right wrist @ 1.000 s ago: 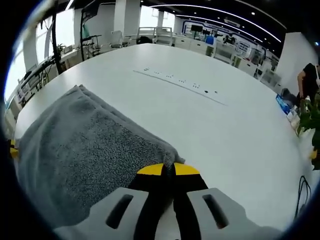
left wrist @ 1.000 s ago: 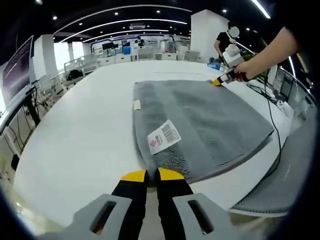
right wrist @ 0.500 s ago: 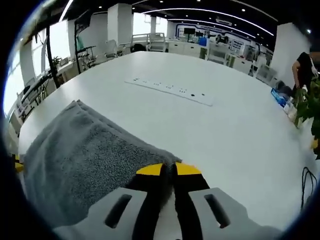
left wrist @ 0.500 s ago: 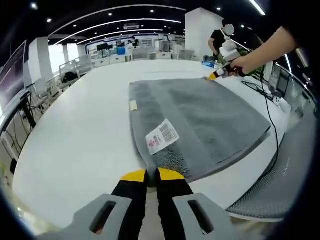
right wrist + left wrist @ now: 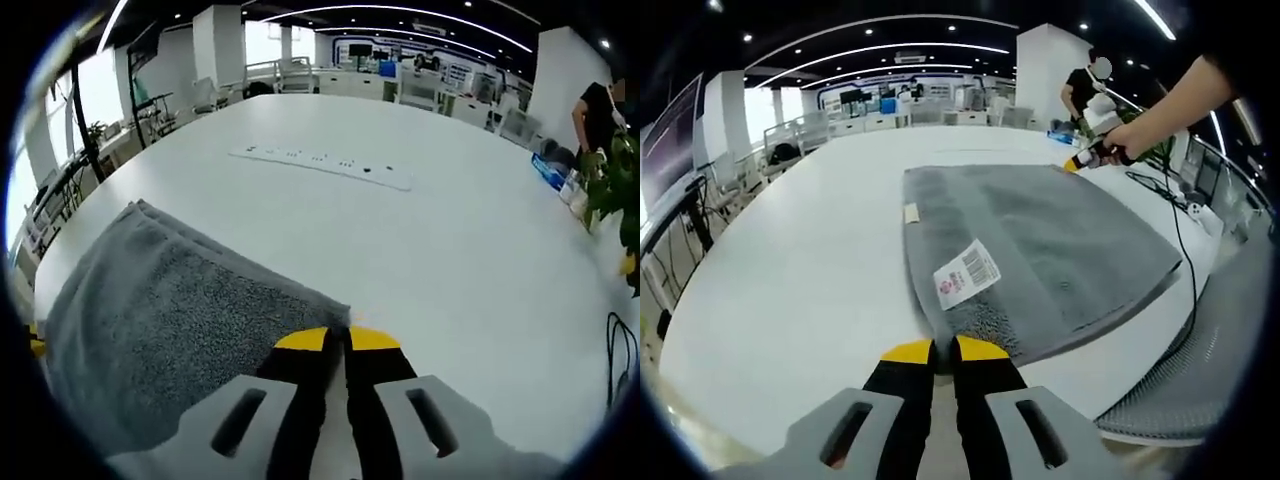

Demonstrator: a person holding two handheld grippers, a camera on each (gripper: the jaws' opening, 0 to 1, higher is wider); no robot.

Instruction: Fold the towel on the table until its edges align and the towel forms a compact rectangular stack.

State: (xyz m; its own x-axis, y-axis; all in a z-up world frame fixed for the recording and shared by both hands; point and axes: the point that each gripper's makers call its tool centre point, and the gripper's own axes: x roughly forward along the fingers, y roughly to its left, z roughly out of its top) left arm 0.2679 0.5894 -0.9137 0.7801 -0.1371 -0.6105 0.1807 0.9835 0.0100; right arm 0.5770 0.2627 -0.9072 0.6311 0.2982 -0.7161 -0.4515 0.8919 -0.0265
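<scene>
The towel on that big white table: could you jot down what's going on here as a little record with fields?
Towel: grey towel, already folded double, lying flat on the white table
Label: white barcode tag on the towel's top
Left gripper: shut on the towel's near corner
Right gripper: shut on another corner
Also on the table: white power strip
Background: open office, a person standing far off

The left claw [image 5: 944, 349], black with yellow tips, has its jaws pressed together on the near corner of the grey terry towel [image 5: 1040, 240]. The right claw [image 5: 338, 339] pinches the far corner likewise, gripped by the person's bare hand [image 5: 1132, 137] on an outstretched forearm.
</scene>
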